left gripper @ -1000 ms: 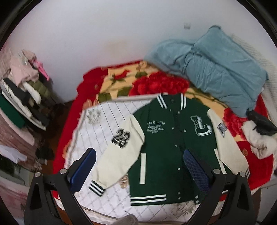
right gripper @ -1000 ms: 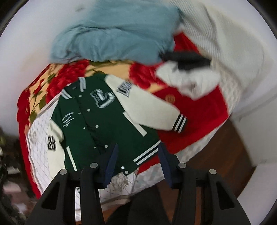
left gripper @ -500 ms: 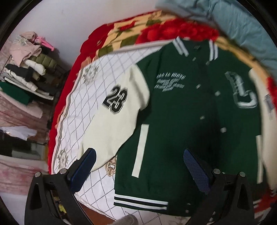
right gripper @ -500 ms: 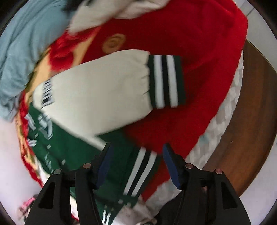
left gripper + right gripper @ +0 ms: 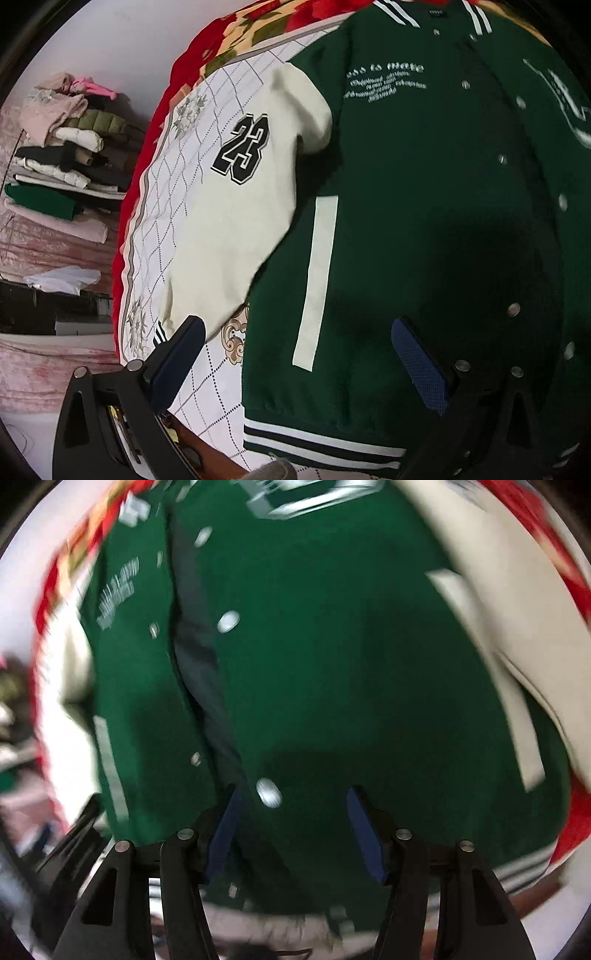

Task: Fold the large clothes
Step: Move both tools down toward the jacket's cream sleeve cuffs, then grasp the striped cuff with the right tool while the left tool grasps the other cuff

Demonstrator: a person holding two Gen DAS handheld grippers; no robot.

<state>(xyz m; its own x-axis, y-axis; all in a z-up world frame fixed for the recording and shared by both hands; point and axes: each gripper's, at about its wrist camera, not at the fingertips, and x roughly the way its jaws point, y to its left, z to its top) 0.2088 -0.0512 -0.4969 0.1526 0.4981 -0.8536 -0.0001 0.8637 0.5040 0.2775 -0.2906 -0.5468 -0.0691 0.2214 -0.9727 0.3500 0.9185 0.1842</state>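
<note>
A green varsity jacket (image 5: pixel 424 206) with cream sleeves lies front up and spread flat on a bed. Its cream sleeve with the number 23 (image 5: pixel 236 206) lies to the left of the body. My left gripper (image 5: pixel 295 339) is open and empty, low over the jacket's lower left front near the striped hem (image 5: pixel 317 439). In the right wrist view the jacket (image 5: pixel 332 672) fills the blurred frame. My right gripper (image 5: pixel 291 808) is open and empty, close above the snap-button placket near a silver snap (image 5: pixel 269 792).
The jacket lies on a white quilted sheet (image 5: pixel 173 206) over a red floral blanket (image 5: pixel 177 74). A stack of folded clothes (image 5: pixel 62 147) sits on shelves at the left. The bed's near edge runs along the bottom of the left wrist view.
Both grippers have dropped closer to the jacket. The right gripper has swung left from the right sleeve and cuff to over the jacket's front. Both stay open.
</note>
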